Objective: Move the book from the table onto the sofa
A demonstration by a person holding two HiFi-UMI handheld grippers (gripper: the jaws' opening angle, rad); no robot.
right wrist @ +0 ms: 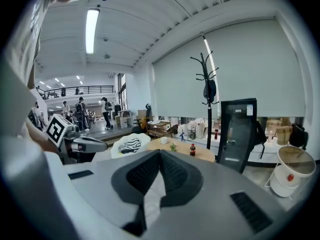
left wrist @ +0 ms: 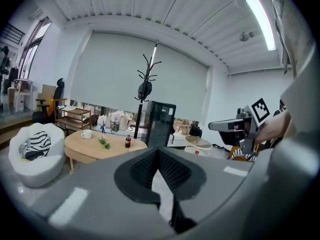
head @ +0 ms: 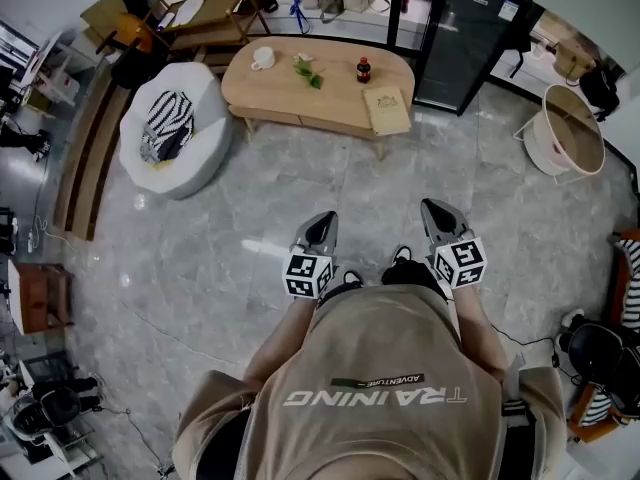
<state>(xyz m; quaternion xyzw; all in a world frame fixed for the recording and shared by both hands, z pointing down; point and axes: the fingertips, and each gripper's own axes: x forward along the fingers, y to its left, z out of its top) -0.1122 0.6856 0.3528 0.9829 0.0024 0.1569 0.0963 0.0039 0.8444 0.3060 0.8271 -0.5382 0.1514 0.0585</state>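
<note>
Nearest, left gripper (head: 322, 220) and right gripper (head: 436, 213) had jaws closed together, empty; the book (head: 388, 110) lay on the desk (head: 270, 88), well apart.

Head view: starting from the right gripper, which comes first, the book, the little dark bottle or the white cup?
1. book, at the near right end of the table, closest to the right gripper.
2. bottle, further back, mid-table.
3. cup, at the far left end.
</note>
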